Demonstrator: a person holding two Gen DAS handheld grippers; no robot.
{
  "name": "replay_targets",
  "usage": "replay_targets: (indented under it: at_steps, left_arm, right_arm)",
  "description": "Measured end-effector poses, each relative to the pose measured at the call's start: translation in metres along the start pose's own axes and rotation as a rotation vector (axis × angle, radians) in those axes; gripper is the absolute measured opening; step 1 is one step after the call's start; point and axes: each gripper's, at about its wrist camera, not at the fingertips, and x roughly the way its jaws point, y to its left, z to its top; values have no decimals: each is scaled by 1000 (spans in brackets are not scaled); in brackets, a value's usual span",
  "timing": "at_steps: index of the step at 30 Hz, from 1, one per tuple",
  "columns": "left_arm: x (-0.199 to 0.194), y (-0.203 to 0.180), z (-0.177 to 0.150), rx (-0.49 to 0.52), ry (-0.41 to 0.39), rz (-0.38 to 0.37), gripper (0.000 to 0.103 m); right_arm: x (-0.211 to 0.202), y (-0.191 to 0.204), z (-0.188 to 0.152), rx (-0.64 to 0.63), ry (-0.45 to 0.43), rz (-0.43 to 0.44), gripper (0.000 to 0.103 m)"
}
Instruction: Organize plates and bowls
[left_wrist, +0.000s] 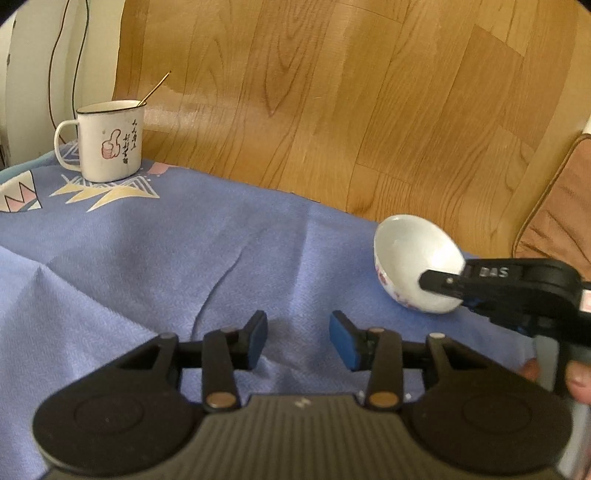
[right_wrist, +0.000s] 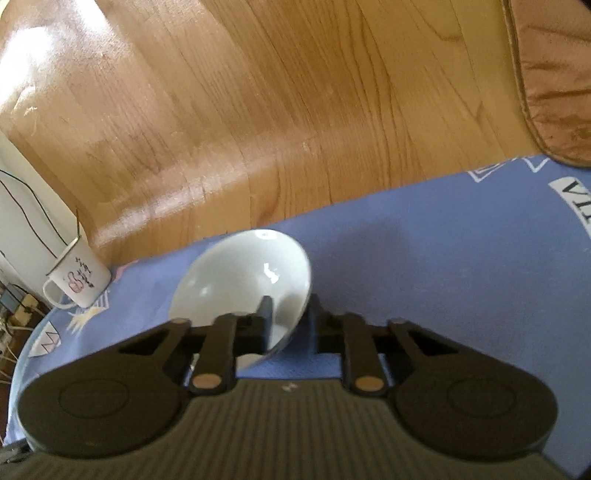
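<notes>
Blue patterned cloth (left_wrist: 184, 251) over wood floor (left_wrist: 332, 92); my right gripper (right_wrist: 288, 317) pinches the tilted bowl (right_wrist: 240, 284), left gripper (left_wrist: 299, 339) empty, parted.

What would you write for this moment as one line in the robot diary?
right hand-held gripper: shut on bowl rim, bowl tilted | left hand-held gripper: open, empty, over blue cloth | mug: untouched
</notes>
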Motion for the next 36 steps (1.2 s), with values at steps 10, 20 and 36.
replay_targets:
  at_steps: [10,20,36]
  left_arm:
    - [-2,-2,-1,9,-5,21,44]
    - [-3,-3,-3,20,-10,33,46]
    - [-29,-6,-4,11,-101,-113,47]
  right_arm:
    - [-52,-11,-20,6,26,77,9]
    - [-93,-10,-55,8,96,168,13]
    - [-117,-13,-61,-72,-122,86,42]
